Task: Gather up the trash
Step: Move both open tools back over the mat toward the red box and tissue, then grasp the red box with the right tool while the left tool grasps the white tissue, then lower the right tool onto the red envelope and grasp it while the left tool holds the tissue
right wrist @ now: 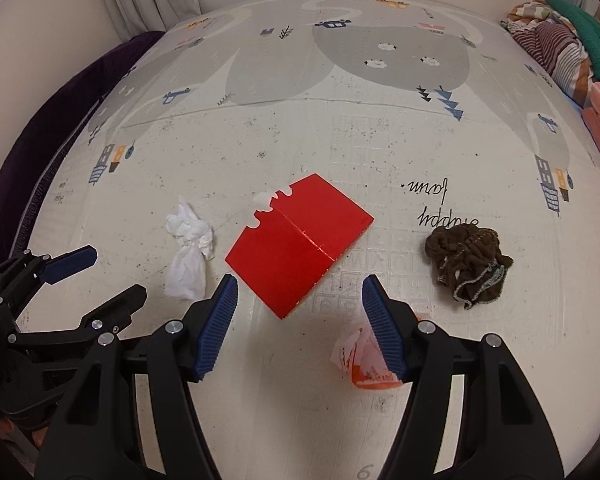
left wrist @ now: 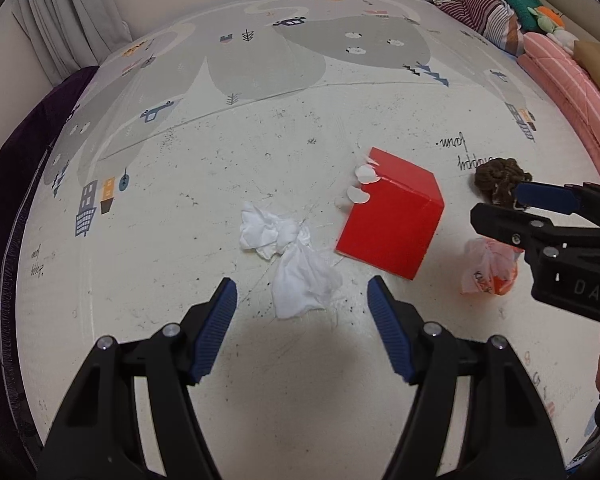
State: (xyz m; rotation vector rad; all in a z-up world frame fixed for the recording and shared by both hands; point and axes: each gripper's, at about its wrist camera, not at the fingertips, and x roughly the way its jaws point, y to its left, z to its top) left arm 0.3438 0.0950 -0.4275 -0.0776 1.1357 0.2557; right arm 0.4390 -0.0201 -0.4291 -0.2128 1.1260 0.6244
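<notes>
Trash lies scattered on the printed play mat (right wrist: 300,400): crumpled white tissue (left wrist: 288,256) at left, flattened red carton (right wrist: 296,240) in the middle, dark brown cloth wad (right wrist: 466,264) at right, orange-and-white wrapper (right wrist: 364,364) nearest. My left tongs (left wrist: 302,300) gape above the tissue, holding nothing. My right tongs (right wrist: 296,304) gape too, the wrapper beside their right finger.

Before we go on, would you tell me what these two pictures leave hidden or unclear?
- Orange wrapper: right wrist view, partly behind the right gripper's finger; left wrist view, partly behind that gripper.
- Brown cloth wad: left wrist view, lower edge behind it.
- Any bin: in neither view.
- Wrapper print: too small.
</notes>
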